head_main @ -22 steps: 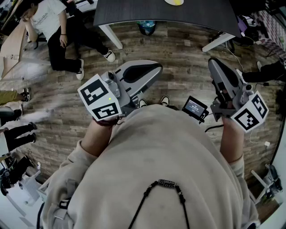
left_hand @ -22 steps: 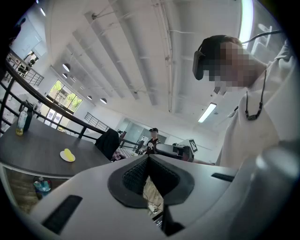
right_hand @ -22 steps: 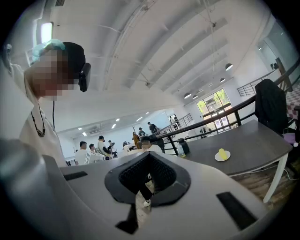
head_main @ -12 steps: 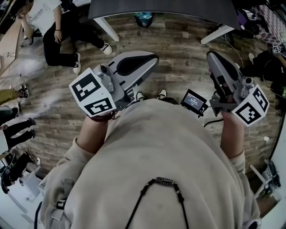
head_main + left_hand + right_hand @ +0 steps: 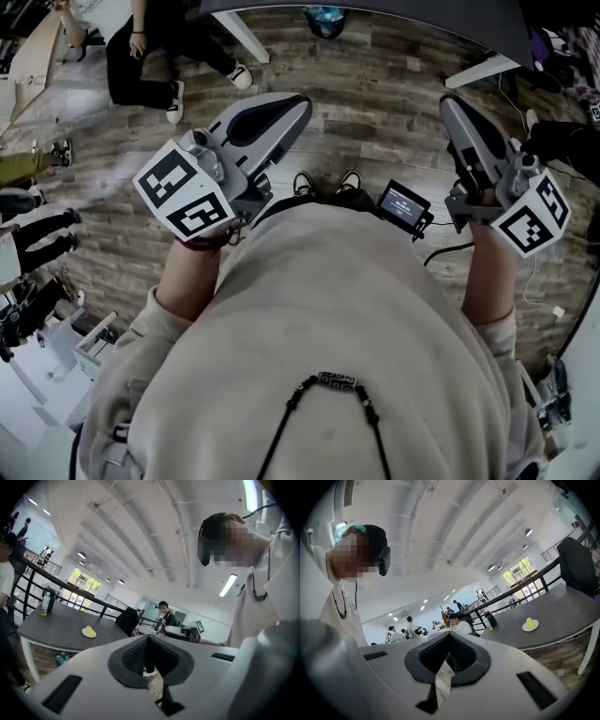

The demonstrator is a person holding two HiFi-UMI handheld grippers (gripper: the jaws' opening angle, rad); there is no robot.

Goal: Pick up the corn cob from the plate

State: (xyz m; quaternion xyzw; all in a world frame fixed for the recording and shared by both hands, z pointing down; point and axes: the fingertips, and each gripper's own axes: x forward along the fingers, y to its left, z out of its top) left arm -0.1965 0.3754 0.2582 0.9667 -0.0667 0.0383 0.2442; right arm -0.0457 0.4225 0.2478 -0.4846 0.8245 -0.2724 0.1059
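Observation:
A yellow corn cob (image 5: 89,630) lies on a small white plate (image 5: 86,633) on a dark grey table (image 5: 51,630), far ahead in the left gripper view. The right gripper view shows the same corn cob (image 5: 529,622) on its plate (image 5: 530,627), also far off. My left gripper (image 5: 148,637) is shut with nothing between its pads. My right gripper (image 5: 450,635) is shut and empty too. In the head view the left gripper (image 5: 296,101) and the right gripper (image 5: 450,103) are held out level over the wooden floor, short of the table (image 5: 375,7). The plate is out of the head view.
A person (image 5: 141,47) sits on the floor at the far left beside a white table leg (image 5: 242,33). A small screen (image 5: 403,204) hangs at my waist. A bottle (image 5: 44,604) stands on the table's far end, and a black chair (image 5: 576,564) is at its side.
In the head view the dark table has slid up to the top edge and the plate on it no longer shows. Both grippers stay shut in front of the body.

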